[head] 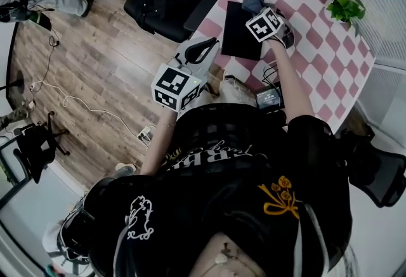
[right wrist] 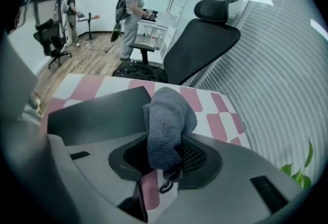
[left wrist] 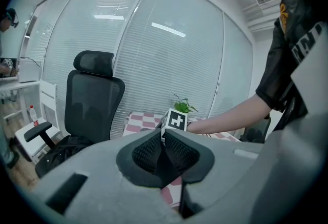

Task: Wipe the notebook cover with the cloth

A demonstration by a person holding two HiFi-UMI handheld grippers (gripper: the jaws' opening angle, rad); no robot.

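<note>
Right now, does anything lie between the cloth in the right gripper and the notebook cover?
Nothing visible does. The right gripper is shut on the grey cloth, right by the black notebook, whose cover lies bare on the checked table. The left gripper, shut and empty, is held off the table's near side.

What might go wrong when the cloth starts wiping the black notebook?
Nothing pins the notebook: the left gripper is shut and off the table, so wiping might slide it toward the nearby edge. The cloth sticks out bunched from the right gripper, so it could slip loose.
</note>
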